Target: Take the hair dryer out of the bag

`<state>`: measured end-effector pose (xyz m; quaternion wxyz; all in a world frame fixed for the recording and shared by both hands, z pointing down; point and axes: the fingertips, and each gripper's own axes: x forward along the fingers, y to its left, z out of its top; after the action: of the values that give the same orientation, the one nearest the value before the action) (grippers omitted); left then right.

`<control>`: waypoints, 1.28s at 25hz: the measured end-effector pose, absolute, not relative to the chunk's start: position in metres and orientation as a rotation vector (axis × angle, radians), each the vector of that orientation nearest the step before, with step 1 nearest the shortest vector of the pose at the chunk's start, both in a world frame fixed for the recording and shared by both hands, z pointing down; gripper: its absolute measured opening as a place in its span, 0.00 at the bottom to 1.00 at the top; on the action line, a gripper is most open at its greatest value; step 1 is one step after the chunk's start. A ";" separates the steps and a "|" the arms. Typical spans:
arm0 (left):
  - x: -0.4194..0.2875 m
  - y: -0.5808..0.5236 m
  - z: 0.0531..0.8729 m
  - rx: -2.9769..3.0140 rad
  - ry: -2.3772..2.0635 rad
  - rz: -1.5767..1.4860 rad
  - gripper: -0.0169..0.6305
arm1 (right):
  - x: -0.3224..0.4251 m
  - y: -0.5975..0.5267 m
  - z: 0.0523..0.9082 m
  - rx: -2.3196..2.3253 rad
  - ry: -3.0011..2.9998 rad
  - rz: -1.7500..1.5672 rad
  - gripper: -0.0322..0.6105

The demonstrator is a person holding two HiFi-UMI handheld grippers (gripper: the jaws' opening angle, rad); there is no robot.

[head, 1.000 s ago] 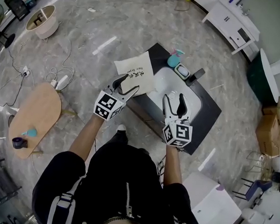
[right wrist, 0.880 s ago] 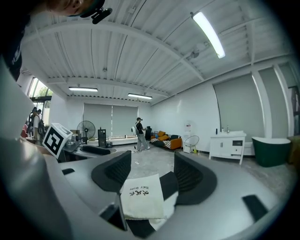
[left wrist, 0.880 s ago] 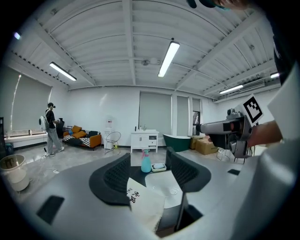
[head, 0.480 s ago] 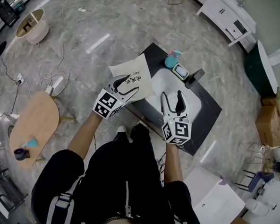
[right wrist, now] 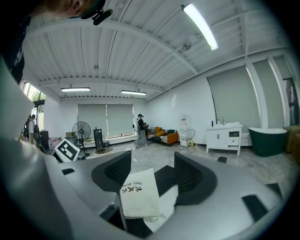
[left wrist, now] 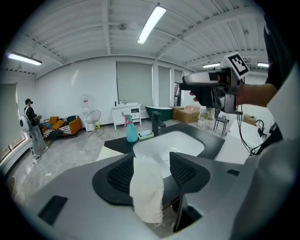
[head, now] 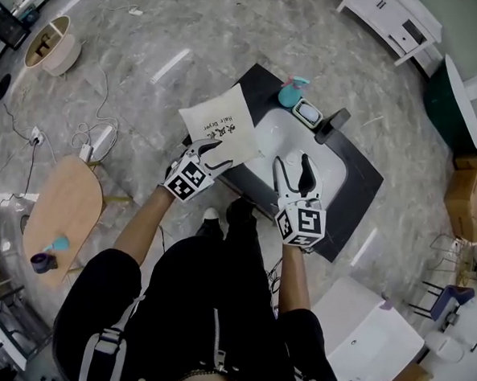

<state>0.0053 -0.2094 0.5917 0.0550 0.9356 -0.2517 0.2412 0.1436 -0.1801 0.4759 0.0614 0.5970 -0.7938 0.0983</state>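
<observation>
While one cream bag (head: 221,127) lies on the counter (head: 360,181) left of one sink (head: 325,163), my two grippers stand wide. The left gripper (head: 213,152), jaws just narrowing slightly, loosely straddles the bag's edge. The right gripper (head: 292,163) hangs empty above the sink.

bag (head: 220,128): cloth opaque, nothing of its contents seen in any view, and the print on it too small to read from the head view. near side of the white basin (head: 328,171) and a stretch of the dark counter (head: 360,181) hidden under the right gripper (head: 293,161). two small things, one dark, one teal, on the wooden table (head: 61,199), too small to name; white cabinet (head: 394,26) cut by the top edge.
</observation>
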 end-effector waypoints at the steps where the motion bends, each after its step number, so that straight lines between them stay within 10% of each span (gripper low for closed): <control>1: 0.008 -0.208 0.601 2.841 -0.755 0.765 0.44 | 0.148 -0.178 0.479 1.811 -2.392 0.307 0.49; 19: 0.025 -0.197 0.749 2.665 -0.599 1.324 0.41 | 0.192 -0.148 0.506 1.869 -2.286 0.396 0.49; 32: 0.016 -0.206 0.746 2.683 -0.679 1.321 0.18 | 0.180 -0.159 0.510 1.818 -2.302 0.394 0.49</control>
<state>0.0156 -0.2065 0.7458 0.0373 0.8742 -0.2214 0.4306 0.1798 -0.1588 0.5100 0.0906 0.6117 -0.7746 0.1327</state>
